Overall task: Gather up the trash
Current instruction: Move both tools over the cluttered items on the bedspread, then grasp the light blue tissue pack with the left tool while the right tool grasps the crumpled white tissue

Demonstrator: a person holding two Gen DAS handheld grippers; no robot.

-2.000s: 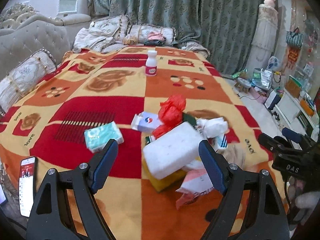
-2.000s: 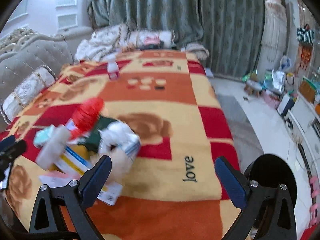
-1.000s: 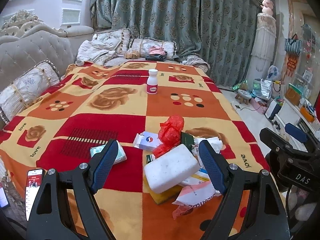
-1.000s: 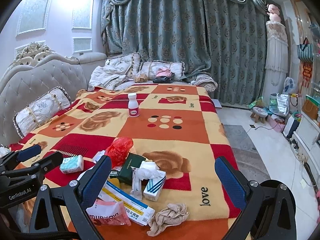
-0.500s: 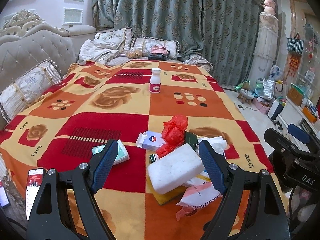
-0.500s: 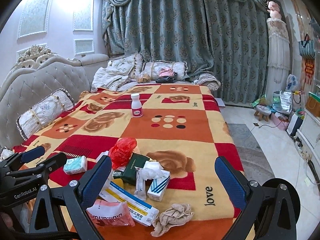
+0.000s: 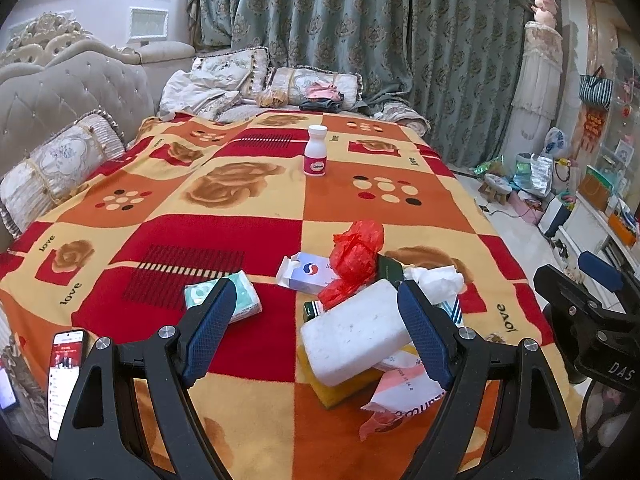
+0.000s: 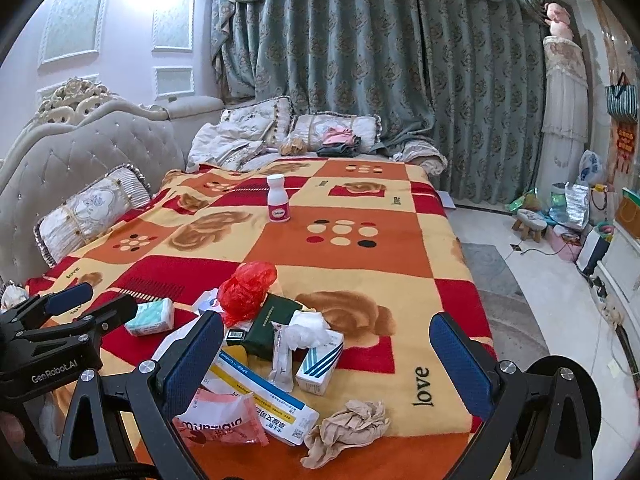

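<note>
A heap of trash lies on the near end of the bed: a white foam block (image 7: 354, 330) on a yellow sponge (image 7: 340, 386), a red plastic bag (image 7: 356, 252) (image 8: 246, 286), a white-blue carton (image 7: 308, 274), a dark green box (image 8: 270, 326), crumpled tissue (image 8: 306, 328), a striped box (image 8: 320, 364), a long yellow-blue box (image 8: 262, 394), a pink wrapper (image 8: 220, 420) and brown crumpled paper (image 8: 346, 430). A teal tissue pack (image 7: 224, 300) lies left of the heap. My left gripper (image 7: 316, 328) is open just before the foam block. My right gripper (image 8: 326, 362) is open above the heap.
A white bottle with a pink label (image 7: 316, 156) stands further back on the patterned blanket (image 7: 224, 236). A phone (image 7: 64, 376) lies at the bed's left edge. Pillows (image 8: 256, 124) are at the back. A black round bin (image 8: 560, 384) is at the lower right, by the floor.
Both grippers have pulled back and steadied; the right view swung from a blurred close look at the heap to a higher, wider look at the bed. The trash has not moved.
</note>
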